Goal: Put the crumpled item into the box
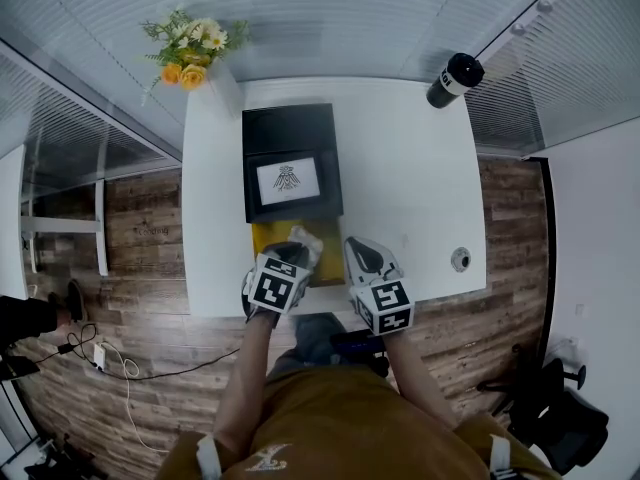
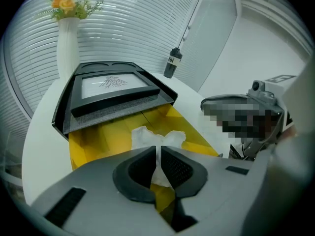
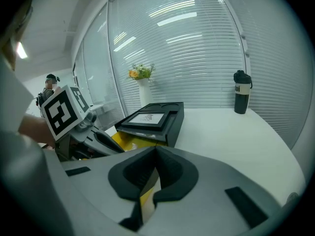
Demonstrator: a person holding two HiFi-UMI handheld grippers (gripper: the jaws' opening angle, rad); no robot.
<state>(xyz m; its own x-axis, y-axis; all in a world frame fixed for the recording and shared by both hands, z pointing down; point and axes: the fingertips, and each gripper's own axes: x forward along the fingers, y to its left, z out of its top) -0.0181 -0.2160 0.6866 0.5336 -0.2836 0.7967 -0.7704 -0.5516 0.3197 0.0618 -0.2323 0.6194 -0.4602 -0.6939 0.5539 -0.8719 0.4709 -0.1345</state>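
Left gripper (image 1: 298, 248) is clamped on the crumpled item (image 2: 157, 135): a white tissue-like wad. In the left gripper view the jaws are nearly together with a thin strip of the wad pinched between them, and the bulk of it puffs out past the tips. The wad is held over the yellow tray (image 2: 98, 136) of the black box (image 2: 113, 82); can't tell if it touches the yellow floor. In the head view it shows as a white scrap (image 1: 305, 236) at the left gripper's tip, over the near part of the tray.

Right gripper (image 1: 355, 248) is just beside the left one, at the tray's right edge. In the right gripper view its jaws are together at the tips (image 3: 156, 154), and a sliver of yellow shows in the gap lower down. Can't tell whether they nip the tray edge or it's just seen behind.

The box sits mid-table with its black lid section on the far side, a white panel with a dark drawing on top. The yellow tray sticks out toward the person. The white table (image 1: 410, 168) also has a white vase with orange and white flowers (image 1: 190, 53) at the far left corner, a dark bottle (image 1: 455, 78) at the far right corner, and a small round fitting (image 1: 460, 259) near the right front edge. All three are well apart from the box
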